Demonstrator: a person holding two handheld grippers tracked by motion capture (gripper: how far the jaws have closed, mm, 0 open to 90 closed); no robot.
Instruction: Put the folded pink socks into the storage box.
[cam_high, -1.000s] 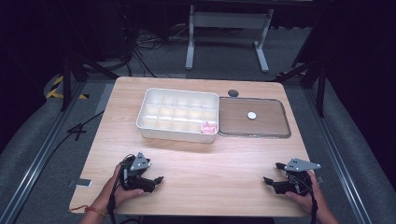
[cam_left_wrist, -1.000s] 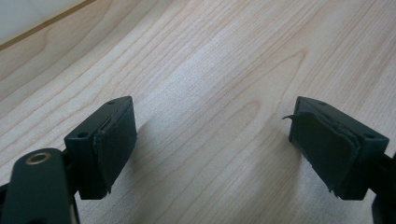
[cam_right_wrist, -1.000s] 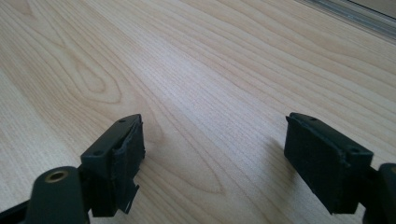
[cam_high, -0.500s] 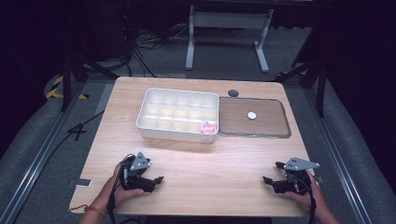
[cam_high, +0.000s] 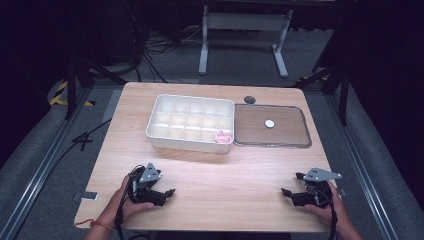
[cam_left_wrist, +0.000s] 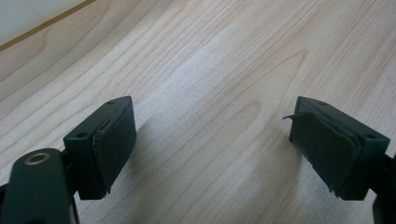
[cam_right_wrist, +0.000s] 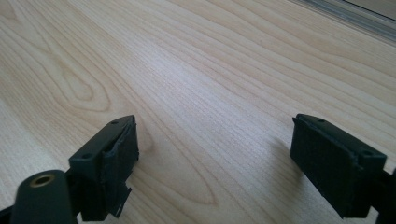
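Both tools rest at the near edge of the pale wooden table (cam_high: 210, 170), well short of the white plastic compartment tray (cam_high: 192, 122) and the clear flat lid (cam_high: 272, 127) beside it. A good approach probably lifts first, then reaches forward toward the small pink item (cam_high: 223, 135) in the tray's near corner cell. Left gripper (cam_high: 162, 192) and right gripper (cam_high: 290, 194): jaws spread wide, empty, only bare wood between the pads.

right claw (cam_right_wrist: 215, 158) | jaws wide apart, empty | over bare wooden table (cam_right_wrist: 210, 70)
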